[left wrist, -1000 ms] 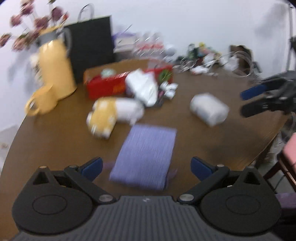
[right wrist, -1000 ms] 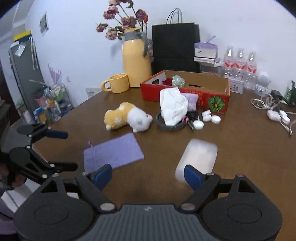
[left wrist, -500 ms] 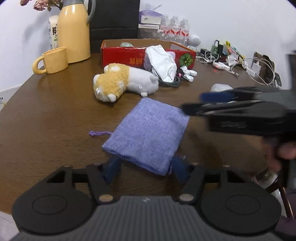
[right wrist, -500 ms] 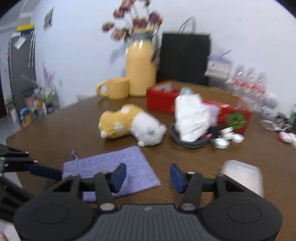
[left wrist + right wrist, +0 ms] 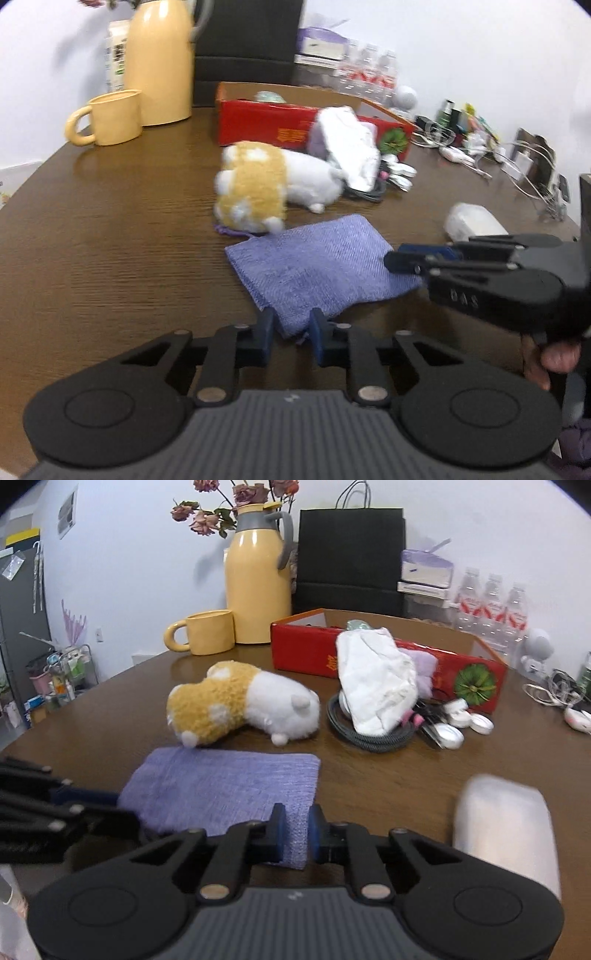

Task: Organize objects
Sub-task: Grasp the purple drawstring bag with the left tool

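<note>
A purple cloth pouch [image 5: 317, 262] lies flat on the brown table, also in the right wrist view [image 5: 225, 786]. My left gripper [image 5: 291, 332] is shut on the pouch's near edge. My right gripper [image 5: 295, 834] is shut on the pouch's right near corner and shows in the left wrist view [image 5: 410, 258] at the pouch's right side. A yellow and white plush toy [image 5: 240, 705] lies just beyond the pouch, touching its far edge. A white packet [image 5: 506, 823] lies to the right.
A red open box [image 5: 388, 657] stands behind, with a white crumpled bag [image 5: 376, 683], a coiled cable [image 5: 369, 734] and small white items in front. A yellow mug [image 5: 207, 631], yellow jug [image 5: 258, 590] and black bag [image 5: 351, 557] stand at the back. Cables [image 5: 465, 155] clutter the right.
Both grippers have moved in to the pouch and closed on its edges. The pouch has slid closer to the plush toy and turned slightly.
</note>
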{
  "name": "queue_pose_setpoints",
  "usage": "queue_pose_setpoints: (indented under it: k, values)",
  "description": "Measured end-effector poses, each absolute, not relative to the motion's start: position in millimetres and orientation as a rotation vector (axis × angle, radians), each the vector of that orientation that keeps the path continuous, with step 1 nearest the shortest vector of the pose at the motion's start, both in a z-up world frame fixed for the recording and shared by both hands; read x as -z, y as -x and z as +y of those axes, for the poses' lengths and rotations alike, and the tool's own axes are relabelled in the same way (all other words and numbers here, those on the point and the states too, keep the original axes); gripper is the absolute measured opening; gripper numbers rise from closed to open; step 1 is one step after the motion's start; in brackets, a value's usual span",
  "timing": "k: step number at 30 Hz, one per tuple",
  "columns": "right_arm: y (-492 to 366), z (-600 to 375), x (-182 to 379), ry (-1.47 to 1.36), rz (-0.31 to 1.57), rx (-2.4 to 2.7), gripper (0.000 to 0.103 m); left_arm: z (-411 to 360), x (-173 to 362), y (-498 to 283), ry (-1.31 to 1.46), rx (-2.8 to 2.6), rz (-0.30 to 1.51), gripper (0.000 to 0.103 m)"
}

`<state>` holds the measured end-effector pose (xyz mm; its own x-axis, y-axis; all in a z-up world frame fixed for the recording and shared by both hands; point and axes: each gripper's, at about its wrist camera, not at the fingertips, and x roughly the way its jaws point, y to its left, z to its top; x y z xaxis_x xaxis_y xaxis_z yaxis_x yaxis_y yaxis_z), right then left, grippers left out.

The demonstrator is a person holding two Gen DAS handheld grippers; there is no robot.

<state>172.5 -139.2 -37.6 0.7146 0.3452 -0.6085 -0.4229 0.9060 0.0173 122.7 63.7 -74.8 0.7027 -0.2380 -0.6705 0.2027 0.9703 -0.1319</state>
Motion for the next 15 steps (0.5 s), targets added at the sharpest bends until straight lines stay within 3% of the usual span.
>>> queue_pose_setpoints:
  k: [4, 9, 12, 13, 14, 15]
  values:
    - [-141, -152, 32, 0.153, 0.657, -0.398, 0.009, 43, 76, -105, -0.011, 0.365, 0.76, 0.019]
    - [-111, -183, 25, 0.153, 0.688, -0.327, 0.009, 37, 72, -87, -0.047, 0.405, 0.77, 0.026]
    - [-97, -194, 20, 0.101, 0.679, -0.324, 0.013, 37, 68, -82, -0.023, 0.399, 0.758, 0.039]
    - [-94, -197, 19, 0.085, 0.67, -0.313, 0.017, 35, 67, -81, -0.02, 0.396, 0.751, 0.048]
    - [-94, -200, 19, 0.07, 0.661, -0.299, 0.029, 33, 65, -82, -0.02, 0.392, 0.742, 0.058]
    - [-95, -202, 19, 0.054, 0.655, -0.283, 0.035, 30, 65, -83, -0.029, 0.385, 0.732, 0.061]
